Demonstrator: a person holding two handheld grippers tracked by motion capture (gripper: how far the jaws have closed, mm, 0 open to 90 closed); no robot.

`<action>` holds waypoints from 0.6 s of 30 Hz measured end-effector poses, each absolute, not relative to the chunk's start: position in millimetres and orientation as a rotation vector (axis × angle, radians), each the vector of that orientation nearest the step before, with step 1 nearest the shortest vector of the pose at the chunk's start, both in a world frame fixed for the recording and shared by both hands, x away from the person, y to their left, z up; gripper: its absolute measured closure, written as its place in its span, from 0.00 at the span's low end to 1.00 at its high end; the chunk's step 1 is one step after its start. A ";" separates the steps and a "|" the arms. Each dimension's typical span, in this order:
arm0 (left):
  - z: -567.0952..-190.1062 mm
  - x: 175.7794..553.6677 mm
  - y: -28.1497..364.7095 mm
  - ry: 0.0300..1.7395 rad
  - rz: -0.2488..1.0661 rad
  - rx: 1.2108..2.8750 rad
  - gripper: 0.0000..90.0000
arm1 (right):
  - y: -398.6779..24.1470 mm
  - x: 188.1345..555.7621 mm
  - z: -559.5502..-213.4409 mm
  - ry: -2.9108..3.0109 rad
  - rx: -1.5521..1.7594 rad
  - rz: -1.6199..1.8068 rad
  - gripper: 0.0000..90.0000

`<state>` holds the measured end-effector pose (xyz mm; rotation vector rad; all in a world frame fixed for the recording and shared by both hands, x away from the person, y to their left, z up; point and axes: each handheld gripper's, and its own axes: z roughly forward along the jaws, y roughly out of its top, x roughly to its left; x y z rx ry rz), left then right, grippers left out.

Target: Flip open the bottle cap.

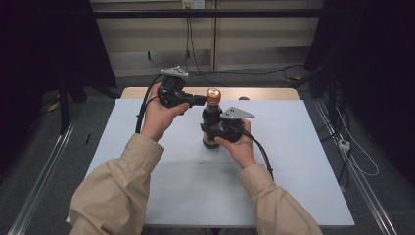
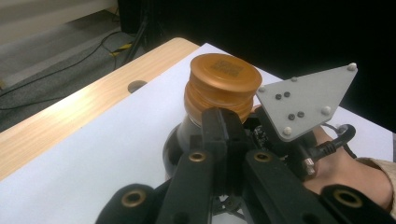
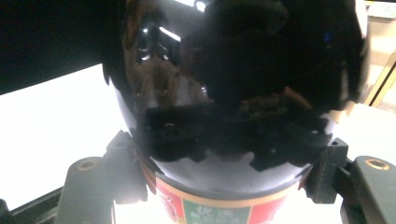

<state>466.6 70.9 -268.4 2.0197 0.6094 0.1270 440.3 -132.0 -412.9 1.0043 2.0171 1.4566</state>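
At the middle of the table [image 1: 147,161], the right tool [image 1: 211,131] is clamped on the belly of a dark bottle [image 1: 211,122], one jaw on each side of the glass; its own view shows the pads pressed against the bottle just above a red and green label [image 3: 219,210]. The bottle stands upright, long axis vertical, on the white sheet near the table's centre. The left tool [image 1: 199,100] comes in level from the left with jaws together, the tip right at the orange cap [image 1: 213,95]; touching or just short, cannot tell. The cap lies directly right of that tool, so the left hand [image 1: 159,117] is the nearer to it. Judgement: with jaws together they cannot take the cap; they must part first. The left gripper view shows the cap's ribbed side and flat top [image 2: 224,70], plus the right tool's grey plate [image 2: 306,100]; the right gripper view gives glass reflections and the label.
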 end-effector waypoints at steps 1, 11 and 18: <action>-268.5 466.7 70.7 0.609 0.124 2.013 1.00 | -132.1 440.3 -413.0 2.017 1.004 1.457 0.34; -265.3 466.5 68.7 0.599 0.134 2.034 1.00 | -132.4 440.3 -413.4 2.015 1.006 1.461 0.34; -265.1 466.5 67.1 0.603 0.135 2.018 1.00 | -132.7 440.7 -413.5 2.014 1.008 1.463 0.34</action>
